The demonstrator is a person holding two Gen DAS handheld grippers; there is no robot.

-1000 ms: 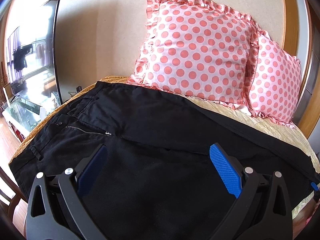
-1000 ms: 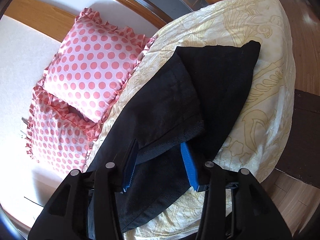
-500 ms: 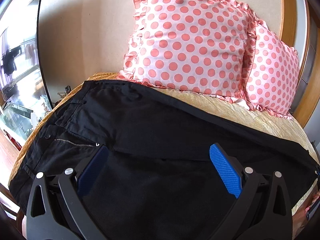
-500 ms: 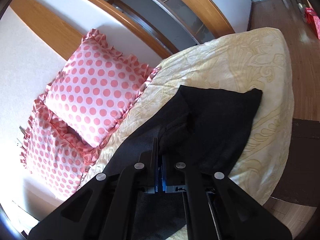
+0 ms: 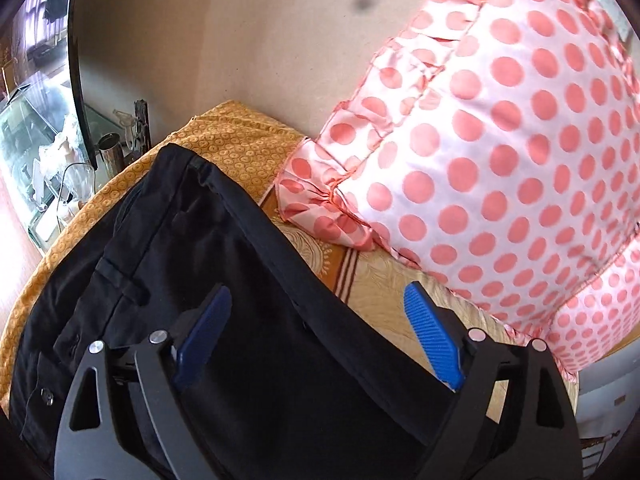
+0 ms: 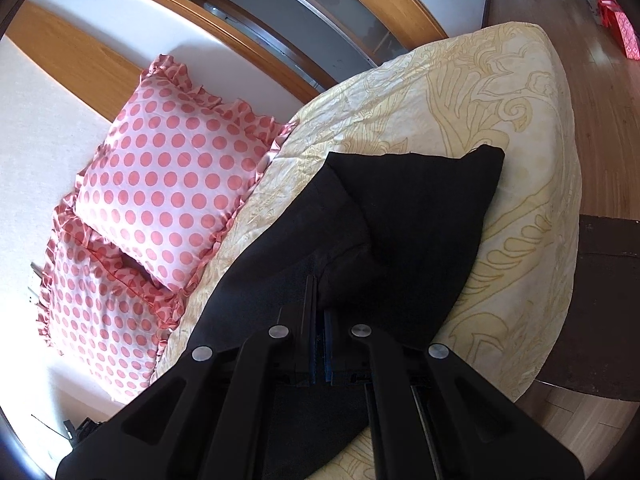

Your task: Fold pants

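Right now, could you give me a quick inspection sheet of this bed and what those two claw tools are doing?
Surface: bed with a cream patterned cover, an orange one at the waist end.
Job's things: black pants laid along the bed, leg end bunched.
Clutter: two pink polka-dot pillows beside the pants.
Grippers: left gripper open over the pants' far edge, jaws just closing a little, pads not pressing; right gripper shut on the pants' leg.
Cables: nothing seen.
Surroundings: television, glass stand, wooden floor.
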